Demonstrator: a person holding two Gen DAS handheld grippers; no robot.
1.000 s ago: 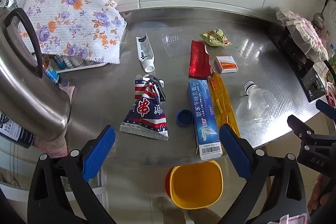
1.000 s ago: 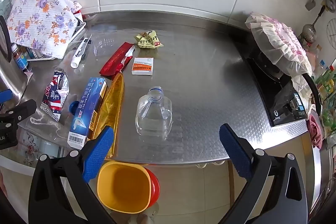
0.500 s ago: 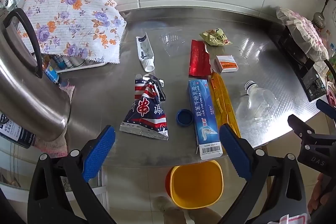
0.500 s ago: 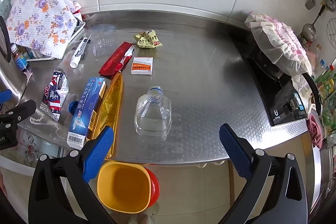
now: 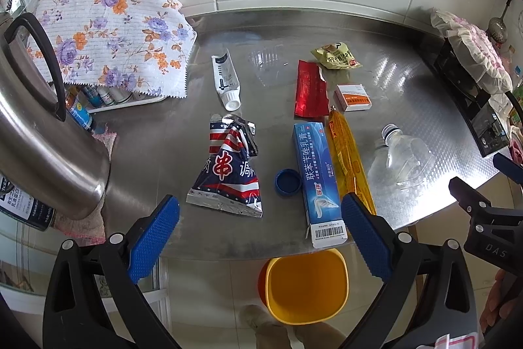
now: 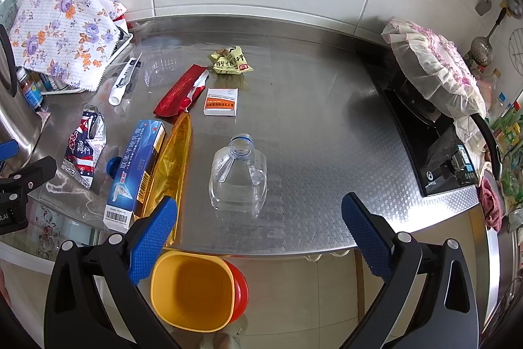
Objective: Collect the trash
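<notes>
I hold my left tool (image 5: 260, 229) above the worktop's near edge, fingers spread wide and holding nothing; my right tool (image 6: 260, 229) hangs the same way further along that edge, also spread and empty. Below the edge, on the floor, sits one yellow bin (image 6: 193, 291) with a red one nested beneath it.

Taking the blue toothpaste box (image 5: 315, 179) as my landmark, it lies nearest the edge of the steel worktop (image 6: 327, 152), barcode end toward me. Touching its right side is one long yellow wrapper (image 5: 348, 159); right of that, well apart, lies one clear plastic bottle (image 6: 238, 175) on its side, uncapped. Just left of the box sits one blue cap (image 5: 287, 181), and further left one crumpled striped snack bag (image 5: 228, 169). Beyond the box lie one red wrapper (image 5: 310, 92) and one small orange-and-white carton (image 5: 353, 95). Farther still are one white tube (image 5: 225, 82) to the left, and one yellow sachet (image 5: 336, 58).

Far left of the box stand a steel kettle (image 5: 39, 133) and a floral cloth (image 5: 108, 38) draped over small bottles.
</notes>
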